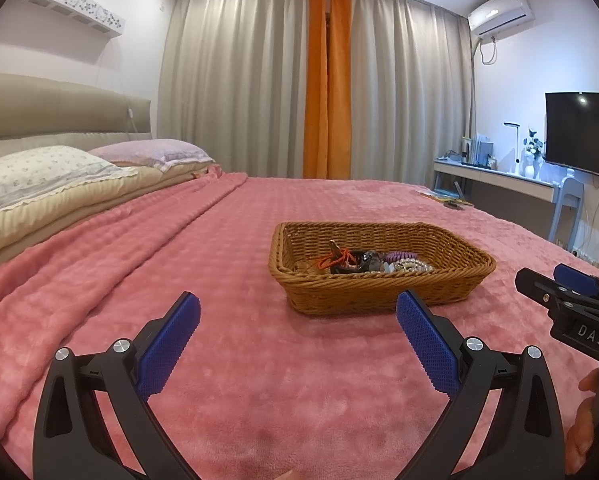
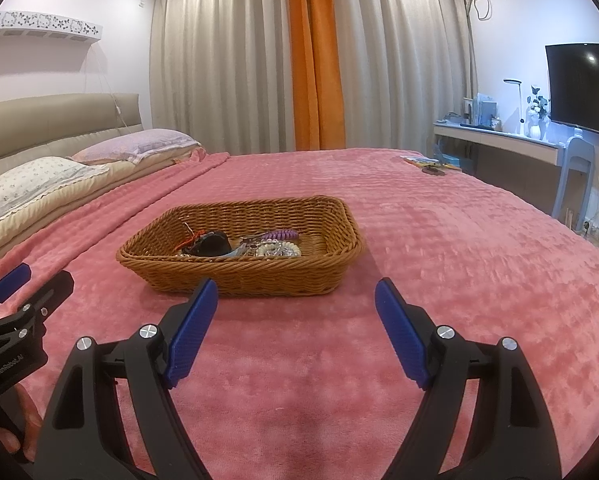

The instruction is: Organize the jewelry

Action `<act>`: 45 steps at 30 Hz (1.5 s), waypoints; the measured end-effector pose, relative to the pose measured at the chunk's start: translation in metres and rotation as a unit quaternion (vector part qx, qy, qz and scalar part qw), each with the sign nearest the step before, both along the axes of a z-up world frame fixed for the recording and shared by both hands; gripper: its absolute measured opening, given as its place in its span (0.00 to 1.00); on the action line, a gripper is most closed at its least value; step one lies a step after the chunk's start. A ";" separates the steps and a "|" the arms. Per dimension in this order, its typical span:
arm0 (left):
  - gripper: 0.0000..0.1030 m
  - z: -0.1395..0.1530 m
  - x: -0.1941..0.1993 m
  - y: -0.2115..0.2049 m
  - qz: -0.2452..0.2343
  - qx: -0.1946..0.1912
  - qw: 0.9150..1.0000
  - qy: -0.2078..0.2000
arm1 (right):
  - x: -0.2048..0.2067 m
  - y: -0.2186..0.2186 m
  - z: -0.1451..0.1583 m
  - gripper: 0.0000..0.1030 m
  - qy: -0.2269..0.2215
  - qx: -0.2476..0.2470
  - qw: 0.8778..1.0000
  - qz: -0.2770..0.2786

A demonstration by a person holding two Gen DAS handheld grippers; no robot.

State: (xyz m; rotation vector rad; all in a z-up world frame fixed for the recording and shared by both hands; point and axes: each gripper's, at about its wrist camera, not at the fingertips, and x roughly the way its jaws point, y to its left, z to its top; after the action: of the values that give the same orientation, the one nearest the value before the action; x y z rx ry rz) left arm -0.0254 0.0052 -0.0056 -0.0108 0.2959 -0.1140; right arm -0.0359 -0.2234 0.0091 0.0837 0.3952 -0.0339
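A pink fleece blanket [image 1: 259, 360] covers the bed, with two pillows [image 1: 99, 164] at its head and grey curtains [image 1: 235, 80] behind. A table [image 2: 499, 138] stands at the right wall. The wicker basket [image 1: 379, 292] sits mid-bed holding tangled jewelry [image 2: 239, 246]. The left hand-held gripper [image 1: 298, 310] and right hand-held gripper [image 2: 296, 294] gape empty just before it.

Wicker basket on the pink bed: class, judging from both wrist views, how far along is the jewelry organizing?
Done: the jewelry pile already lies inside the wicker basket, and none shows loose on the pink blanket.
In hand: nothing. The left gripper and right gripper are both open and empty, short of the basket.
Left: the pieces look heaped together, so any sorting appears undone.
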 end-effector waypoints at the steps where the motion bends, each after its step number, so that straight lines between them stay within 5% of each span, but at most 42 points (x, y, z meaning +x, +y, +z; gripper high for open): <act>1: 0.93 0.000 0.000 0.000 0.000 0.000 1.000 0.000 | 0.000 0.000 0.000 0.75 0.000 -0.001 1.000 0.000; 45: 0.93 0.001 0.000 0.006 0.008 0.008 1.000 0.002 | -0.003 0.003 0.002 0.75 -0.003 -0.004 1.000 0.001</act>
State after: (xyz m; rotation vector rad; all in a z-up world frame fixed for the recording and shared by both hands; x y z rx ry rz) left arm -0.0250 0.0108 -0.0050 0.0026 0.3015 -0.0961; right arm -0.0384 -0.2201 0.0111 0.0746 0.3899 -0.0329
